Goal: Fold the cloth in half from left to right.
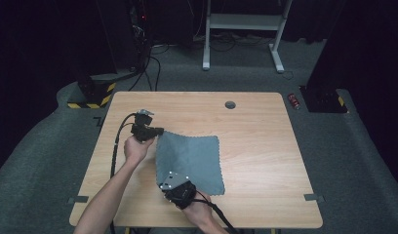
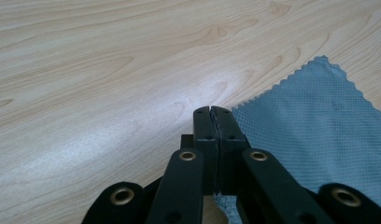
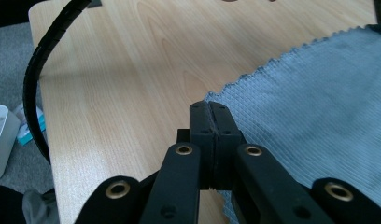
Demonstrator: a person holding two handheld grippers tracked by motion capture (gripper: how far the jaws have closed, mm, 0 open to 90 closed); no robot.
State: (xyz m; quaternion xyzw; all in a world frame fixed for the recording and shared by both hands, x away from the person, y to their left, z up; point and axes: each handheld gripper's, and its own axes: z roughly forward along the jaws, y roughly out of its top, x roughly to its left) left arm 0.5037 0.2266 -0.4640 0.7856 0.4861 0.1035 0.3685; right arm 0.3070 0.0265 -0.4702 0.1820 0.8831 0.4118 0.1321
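1. The grey cloth (image 1: 191, 160) lies mid-bench (image 1: 255, 146), its left edge lifted.
2. The left claw (image 1: 159, 131) pinches the cloth's far left corner.
3. The right claw (image 1: 164, 179) pinches the near left corner.

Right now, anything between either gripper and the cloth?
No. Both are already on the grey cloth: the left gripper is shut on its far-left corner, the right gripper on the near-left corner. Bare table around it.
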